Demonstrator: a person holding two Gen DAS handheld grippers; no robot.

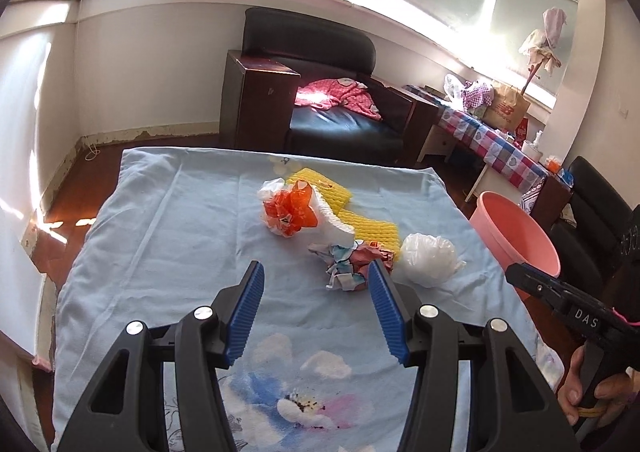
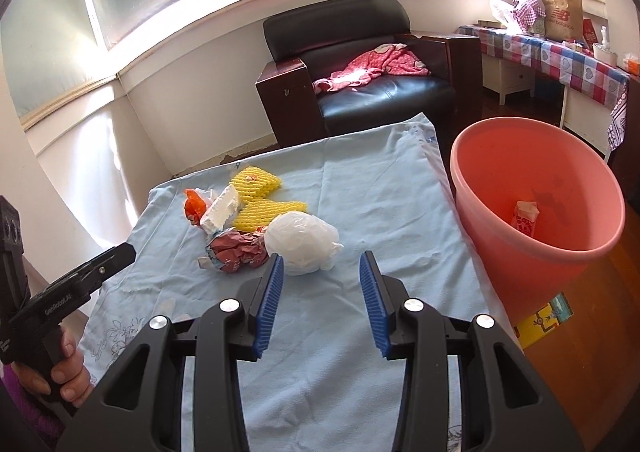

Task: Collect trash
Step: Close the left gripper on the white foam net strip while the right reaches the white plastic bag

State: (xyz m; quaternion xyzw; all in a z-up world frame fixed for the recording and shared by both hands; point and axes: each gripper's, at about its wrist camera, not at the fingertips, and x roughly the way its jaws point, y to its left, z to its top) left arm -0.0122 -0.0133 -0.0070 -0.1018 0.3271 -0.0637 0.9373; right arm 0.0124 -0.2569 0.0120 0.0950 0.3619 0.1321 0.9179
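On the light blue cloth (image 1: 180,232) lies a heap of trash: an orange wrapper (image 1: 290,212), a white foam piece (image 1: 334,222), yellow foam netting (image 1: 360,212), a crumpled paper wrapper (image 1: 348,264) and a balled white plastic bag (image 1: 428,258). My left gripper (image 1: 316,272) is open just short of the crumpled wrapper, which lies by its right fingertip. My right gripper (image 2: 322,264) is open and empty, with the white bag (image 2: 300,240) just ahead by its left finger. A pink bucket (image 2: 560,172) stands right of the table with one small wrapper (image 2: 525,217) inside.
A black armchair (image 2: 360,64) with a pink garment stands behind the table. A side table with a checked cloth (image 2: 560,52) carries bags at the far right. A dark chair (image 1: 592,212) is behind the bucket. A hand holds each gripper's handle.
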